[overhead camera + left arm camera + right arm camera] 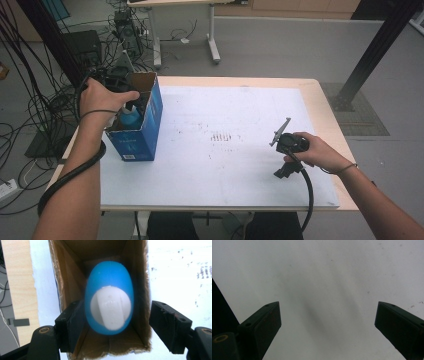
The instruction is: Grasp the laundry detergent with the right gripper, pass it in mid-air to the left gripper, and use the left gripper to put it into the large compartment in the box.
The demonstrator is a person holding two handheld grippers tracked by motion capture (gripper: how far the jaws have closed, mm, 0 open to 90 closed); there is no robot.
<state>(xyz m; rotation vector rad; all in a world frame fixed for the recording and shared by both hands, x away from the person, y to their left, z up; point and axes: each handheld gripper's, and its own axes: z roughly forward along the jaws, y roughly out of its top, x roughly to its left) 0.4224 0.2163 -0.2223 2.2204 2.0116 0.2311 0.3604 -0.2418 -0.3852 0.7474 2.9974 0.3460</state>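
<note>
Bottle: we see the blue bottle, white-capped, upright inside the open carton at the counter's left edge.
Left tongs: above the carton mouth, jaws apart either side of the bottle, not pressing it.
Right tongs: spread wide, nothing between them, near the counter's right edge.
Surface: white sheet, smudged.
Room: cables on the floor at the left.
</note>
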